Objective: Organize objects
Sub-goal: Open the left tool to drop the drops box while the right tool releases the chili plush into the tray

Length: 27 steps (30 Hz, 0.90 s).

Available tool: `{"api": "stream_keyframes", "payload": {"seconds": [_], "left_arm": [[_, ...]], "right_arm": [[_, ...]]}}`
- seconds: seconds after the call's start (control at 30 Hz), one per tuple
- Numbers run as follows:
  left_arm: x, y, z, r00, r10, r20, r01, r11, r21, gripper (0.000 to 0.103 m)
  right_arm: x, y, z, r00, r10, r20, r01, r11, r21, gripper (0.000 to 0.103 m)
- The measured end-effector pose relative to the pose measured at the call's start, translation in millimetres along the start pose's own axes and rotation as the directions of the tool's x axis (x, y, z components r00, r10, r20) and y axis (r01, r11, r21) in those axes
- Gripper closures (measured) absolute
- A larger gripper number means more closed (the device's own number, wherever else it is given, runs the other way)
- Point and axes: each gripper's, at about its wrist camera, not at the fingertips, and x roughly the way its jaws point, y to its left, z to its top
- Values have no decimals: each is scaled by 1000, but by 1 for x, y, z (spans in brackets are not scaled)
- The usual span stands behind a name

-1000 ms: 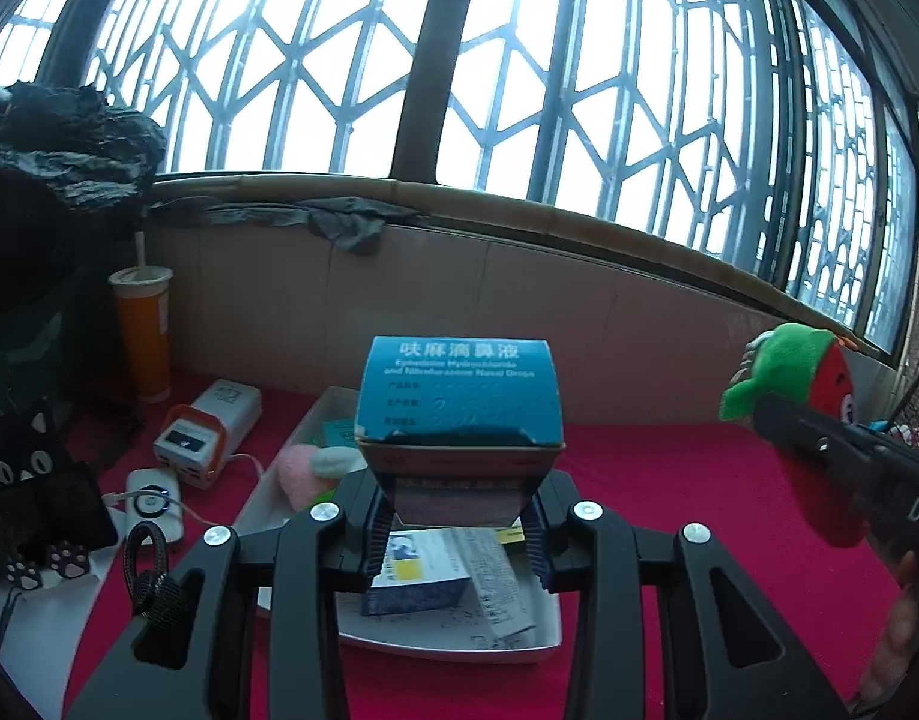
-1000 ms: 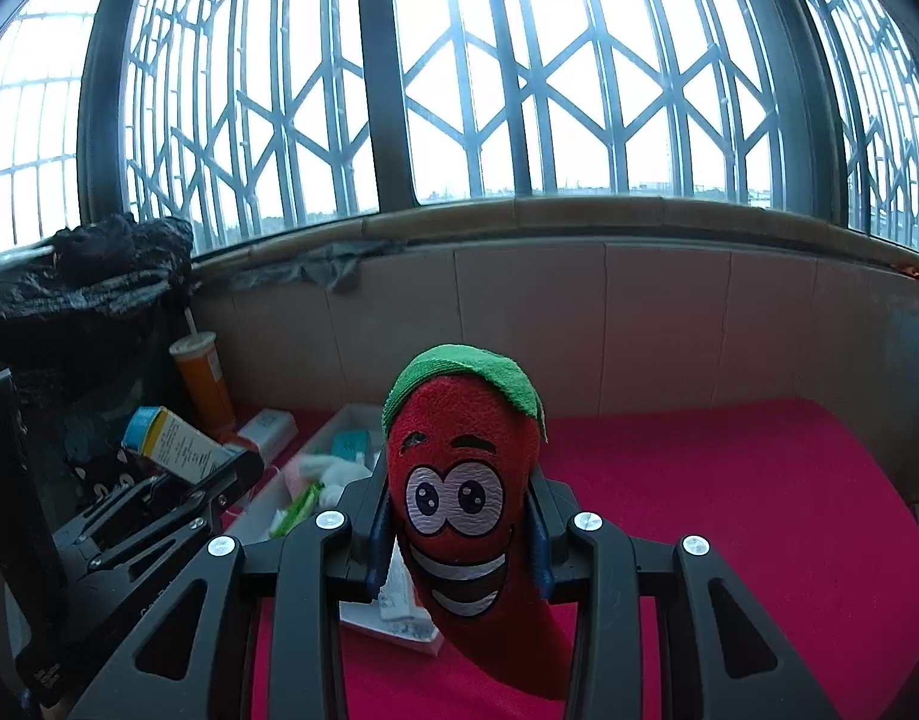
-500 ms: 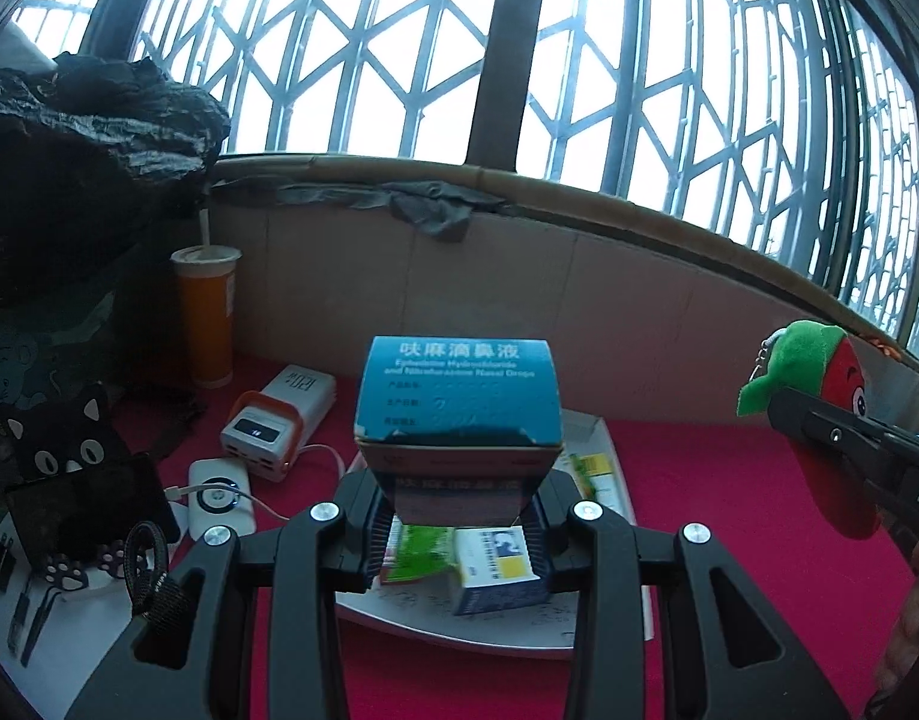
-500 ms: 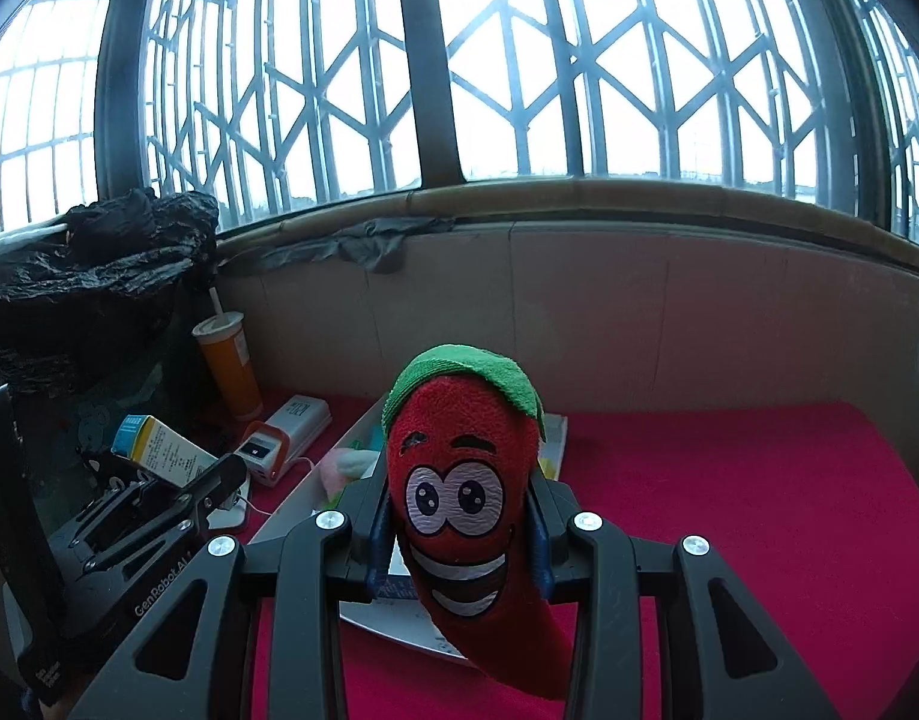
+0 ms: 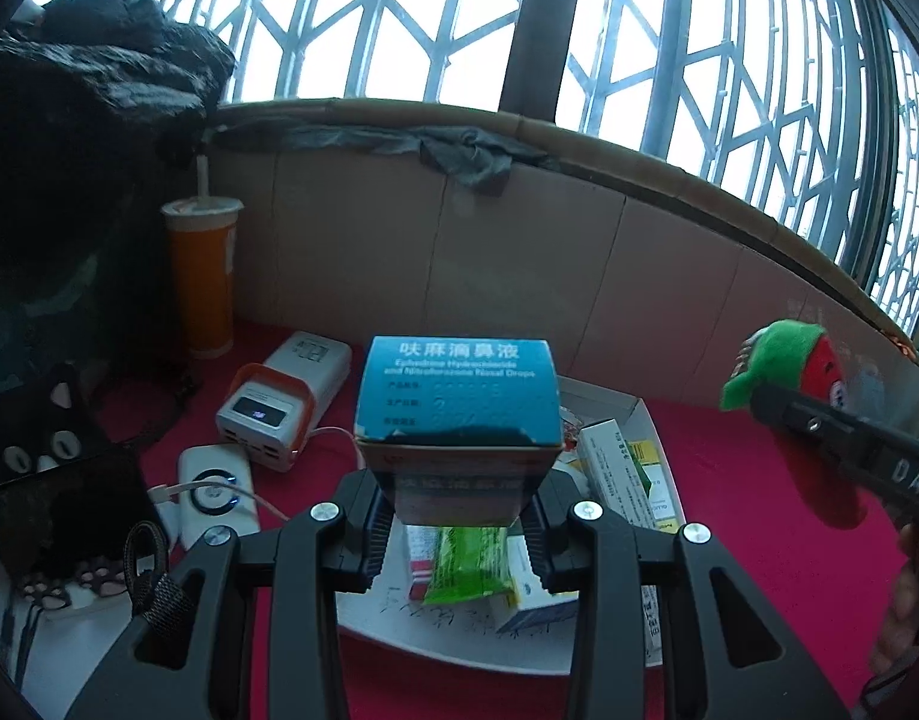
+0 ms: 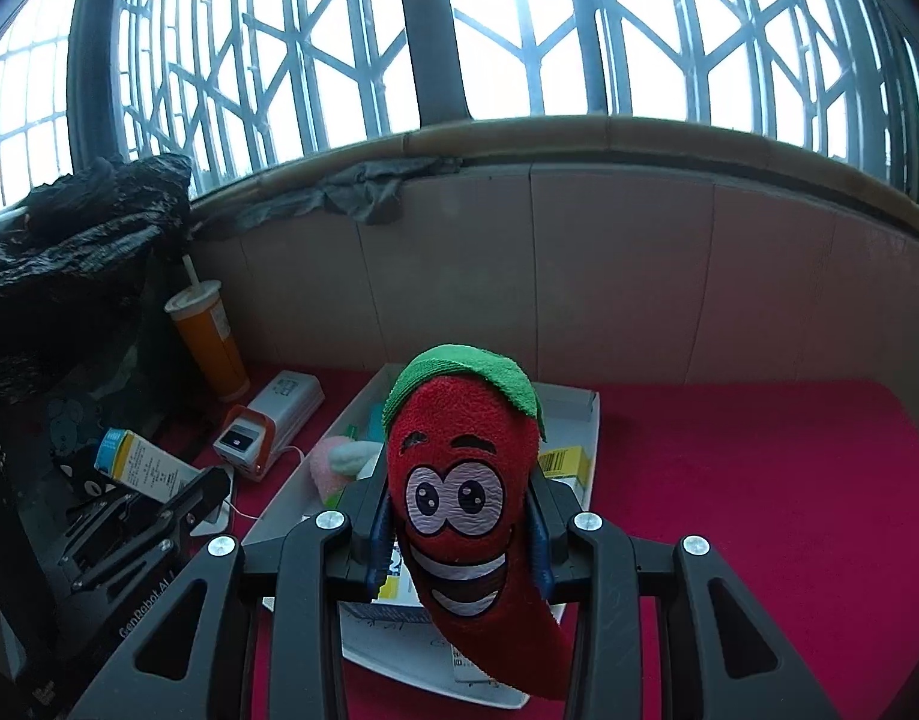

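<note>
Both claws tilt downward over the red desk (image 6: 759, 480) and its white tray (image 6: 591, 420). The left claw (image 5: 459, 516) clamps a blue box (image 5: 459, 390); the right claw (image 6: 459, 534) clamps a chili toy (image 6: 465, 480). Only the left view shows a green packet (image 5: 468, 564) under the box

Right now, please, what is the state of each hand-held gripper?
Left hand-held gripper: closed on the blue medicine box.
Right hand-held gripper: closed on the red pepper toy.
</note>
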Motion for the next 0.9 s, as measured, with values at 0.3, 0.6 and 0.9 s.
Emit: {"api": "stream_keyframes", "payload": {"seconds": [0.3, 0.6, 0.9], "left_arm": [[45, -10, -18, 993, -30, -115, 35, 999, 41, 67], [59, -23, -3, 994, -58, -93, 65, 995, 72, 60], [47, -25, 0, 999, -37, -37, 39, 998, 49, 10]], "right_arm": [[69, -12, 10, 996, -10, -84, 13, 999, 39, 64], [119, -18, 39, 994, -22, -111, 29, 998, 57, 59], [94, -30, 33, 998, -4, -60, 10, 995, 97, 30]]}}
